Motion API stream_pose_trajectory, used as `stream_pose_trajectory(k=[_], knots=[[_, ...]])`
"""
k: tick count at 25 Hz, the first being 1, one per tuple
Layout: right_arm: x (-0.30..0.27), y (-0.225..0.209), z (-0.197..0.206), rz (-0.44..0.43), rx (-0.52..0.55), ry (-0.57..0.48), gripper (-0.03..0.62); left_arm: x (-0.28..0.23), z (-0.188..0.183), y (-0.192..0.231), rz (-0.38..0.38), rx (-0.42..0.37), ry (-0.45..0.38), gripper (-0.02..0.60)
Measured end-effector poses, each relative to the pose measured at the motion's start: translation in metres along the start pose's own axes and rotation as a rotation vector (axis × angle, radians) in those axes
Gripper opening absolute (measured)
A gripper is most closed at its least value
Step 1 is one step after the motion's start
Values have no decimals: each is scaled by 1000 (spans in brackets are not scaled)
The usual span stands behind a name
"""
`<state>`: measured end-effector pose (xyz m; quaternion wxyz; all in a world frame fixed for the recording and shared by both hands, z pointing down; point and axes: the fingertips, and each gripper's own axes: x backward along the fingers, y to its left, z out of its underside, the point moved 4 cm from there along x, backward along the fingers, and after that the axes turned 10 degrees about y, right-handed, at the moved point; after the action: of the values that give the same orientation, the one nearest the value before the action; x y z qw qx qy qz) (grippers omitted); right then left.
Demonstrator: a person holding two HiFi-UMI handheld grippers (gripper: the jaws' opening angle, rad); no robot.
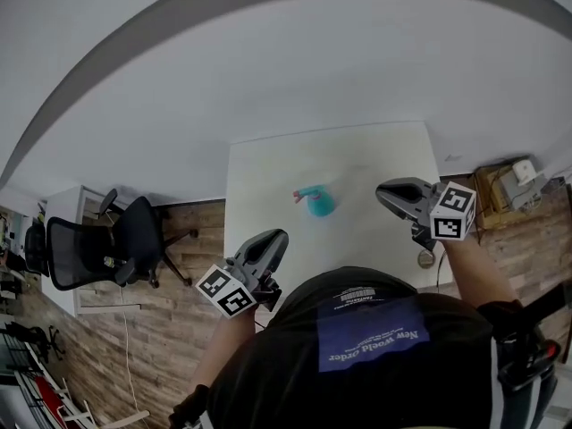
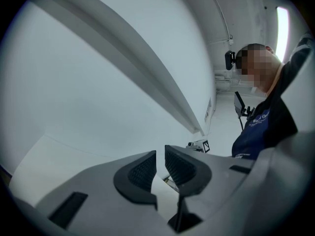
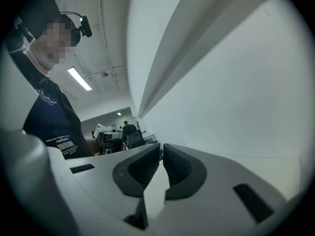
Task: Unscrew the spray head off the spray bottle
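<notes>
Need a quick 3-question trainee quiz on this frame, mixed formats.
1. True or false: the left gripper is gripping the spray bottle.
2. Pick one. The right gripper is: A) wide open; B) shut, nothing between its jaws; C) shut on a cloth.
3. Short answer: what surface is the spray bottle on?

Key: 1 false, it is shut and empty, short of the bottle. 2 B. 3 the white table.

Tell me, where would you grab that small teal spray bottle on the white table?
Likely the round body of the small teal spray bottle, from the head view's right: its spray head juts left, leaving that side clear and the head free for unscrewing.
</notes>
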<state>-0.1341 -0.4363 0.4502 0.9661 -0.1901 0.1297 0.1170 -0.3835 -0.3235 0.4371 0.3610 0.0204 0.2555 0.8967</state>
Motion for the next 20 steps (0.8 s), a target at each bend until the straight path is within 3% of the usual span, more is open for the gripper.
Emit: stream_pose_trajectory(k=[5, 10, 12, 16, 20], knots=[[-34, 5, -2, 47, 18, 24, -3, 8, -3, 43, 76, 10, 34, 60], [-77, 26, 1, 63, 102, 143, 25, 25, -7, 75, 142, -10, 51, 59], [-92, 32, -3, 49, 180, 237, 58, 32, -13, 83, 149, -11, 30, 58], [-125, 32, -7, -11, 379, 520, 199, 45, -14, 95, 129, 6, -21, 60], [-160, 9, 4, -29, 573, 827, 215, 55, 1, 107, 88, 49, -64, 60]])
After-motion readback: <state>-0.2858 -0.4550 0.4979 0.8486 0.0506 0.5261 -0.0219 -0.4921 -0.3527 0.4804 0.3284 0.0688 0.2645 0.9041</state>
